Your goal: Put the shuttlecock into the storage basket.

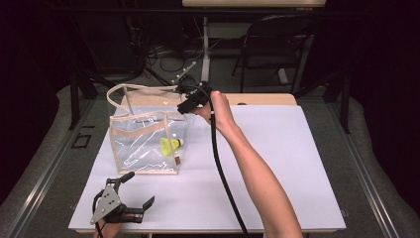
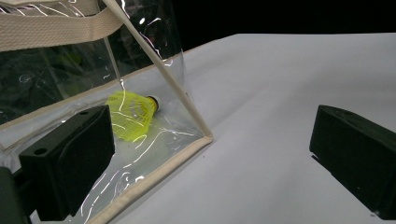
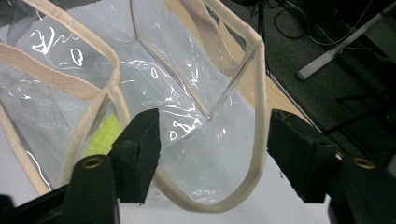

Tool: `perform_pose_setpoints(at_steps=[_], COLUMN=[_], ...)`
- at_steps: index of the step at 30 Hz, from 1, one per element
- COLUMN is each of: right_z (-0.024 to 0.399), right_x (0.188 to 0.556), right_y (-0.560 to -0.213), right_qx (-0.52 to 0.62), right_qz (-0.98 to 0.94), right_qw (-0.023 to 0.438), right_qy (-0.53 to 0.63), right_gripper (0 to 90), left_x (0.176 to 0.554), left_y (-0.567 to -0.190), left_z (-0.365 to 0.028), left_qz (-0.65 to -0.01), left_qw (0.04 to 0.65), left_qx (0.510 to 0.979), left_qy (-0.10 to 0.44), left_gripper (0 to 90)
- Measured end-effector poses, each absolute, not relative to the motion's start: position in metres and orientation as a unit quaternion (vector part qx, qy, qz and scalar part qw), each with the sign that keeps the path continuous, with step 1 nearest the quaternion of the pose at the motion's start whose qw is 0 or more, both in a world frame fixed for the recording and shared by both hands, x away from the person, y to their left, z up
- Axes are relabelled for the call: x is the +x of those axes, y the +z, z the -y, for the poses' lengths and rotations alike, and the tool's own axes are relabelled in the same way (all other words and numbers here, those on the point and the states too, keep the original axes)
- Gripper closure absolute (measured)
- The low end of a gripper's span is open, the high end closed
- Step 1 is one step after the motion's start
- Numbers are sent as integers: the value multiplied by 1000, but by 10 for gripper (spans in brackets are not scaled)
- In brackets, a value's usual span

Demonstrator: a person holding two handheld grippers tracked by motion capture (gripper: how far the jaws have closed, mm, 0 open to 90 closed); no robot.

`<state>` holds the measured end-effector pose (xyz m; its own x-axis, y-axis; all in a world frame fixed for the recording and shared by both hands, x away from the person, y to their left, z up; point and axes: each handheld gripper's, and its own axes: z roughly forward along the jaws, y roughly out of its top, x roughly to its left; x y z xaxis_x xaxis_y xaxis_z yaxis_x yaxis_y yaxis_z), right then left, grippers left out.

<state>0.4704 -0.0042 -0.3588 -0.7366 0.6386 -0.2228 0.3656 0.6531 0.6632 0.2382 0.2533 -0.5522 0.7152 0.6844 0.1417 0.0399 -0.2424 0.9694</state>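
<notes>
A clear plastic tote bag with beige fabric trim stands on the white-topped bench, a yellow shuttlecock lying inside on its floor. The right claw hovers open over the bag's rim; the left claw rests open near the bench's front edge. Beyond, a dark room holds a folding chair and floor cables.

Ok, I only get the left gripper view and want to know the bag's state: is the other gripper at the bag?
Observer: Yes. The right gripper is at the bag's far right top corner, open, with the rim between its jaws.
Operator: Is the yellow shuttlecock all that's inside?
Observer: From the high view, the shuttlecock lies on the bag's floor; I see nothing else in there.
Operator: And my gripper?
Observer: The left gripper sits open near the table's front edge, clear of the bag.
</notes>
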Motion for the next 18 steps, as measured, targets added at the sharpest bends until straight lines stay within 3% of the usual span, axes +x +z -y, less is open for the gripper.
perform_pose_setpoints(at_steps=[7, 18], right_z=[15, 28], right_x=[461, 447], right_y=[-360, -362], right_qx=[284, 274], right_qz=[-880, -879], right_qw=[214, 210], right_qy=[314, 328], right_gripper=[156, 100], left_x=[239, 238], left_y=[-552, -553], left_z=[-252, -254], left_qz=[-245, -248], left_qw=[562, 562], left_qx=[737, 735], left_qy=[285, 285], left_gripper=[2, 2])
